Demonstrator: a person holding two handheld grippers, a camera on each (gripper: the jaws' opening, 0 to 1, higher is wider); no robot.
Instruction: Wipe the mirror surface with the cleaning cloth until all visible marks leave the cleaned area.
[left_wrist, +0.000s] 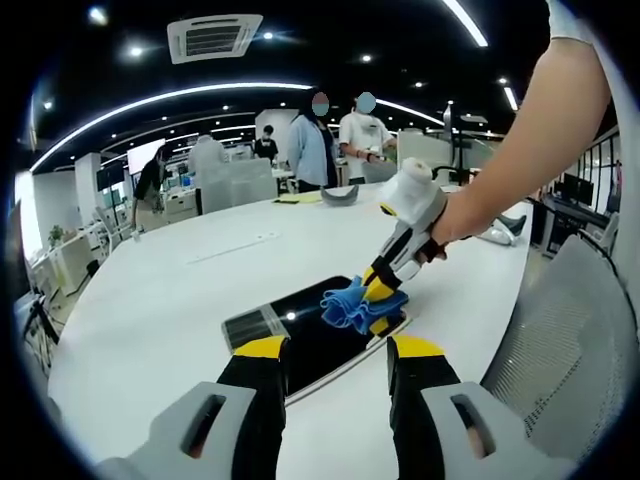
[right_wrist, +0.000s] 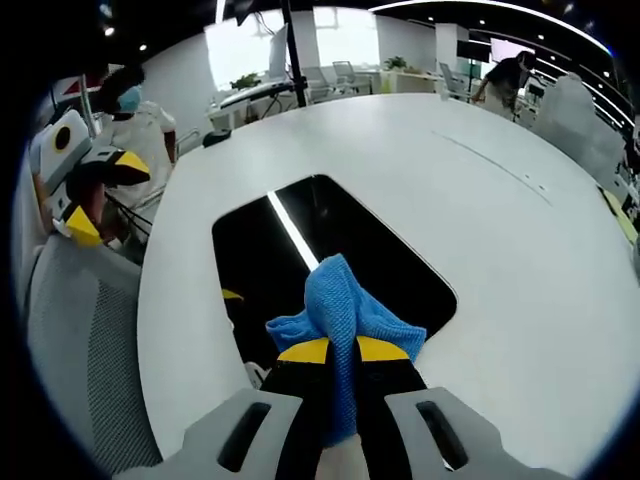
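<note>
A dark rectangular mirror (left_wrist: 300, 335) lies flat on the white table (left_wrist: 200, 270); it reflects ceiling lights. My right gripper (left_wrist: 382, 292), held by a person's hand, is shut on a blue cleaning cloth (left_wrist: 348, 305) that presses on the mirror's far right part. In the right gripper view the cloth (right_wrist: 340, 310) bunches between the yellow-tipped jaws of the right gripper (right_wrist: 343, 352), over the mirror (right_wrist: 330, 250). My left gripper (left_wrist: 335, 350) hovers at the mirror's near edge, open, with nothing between its fingers. It also appears at the left as the left gripper (right_wrist: 85, 195).
A grey mesh chair (left_wrist: 560, 340) stands at the table's right edge. Several people (left_wrist: 340, 140) stand beyond the far side of the table, near a grey object (left_wrist: 338, 196) on it. Wide bare tabletop surrounds the mirror.
</note>
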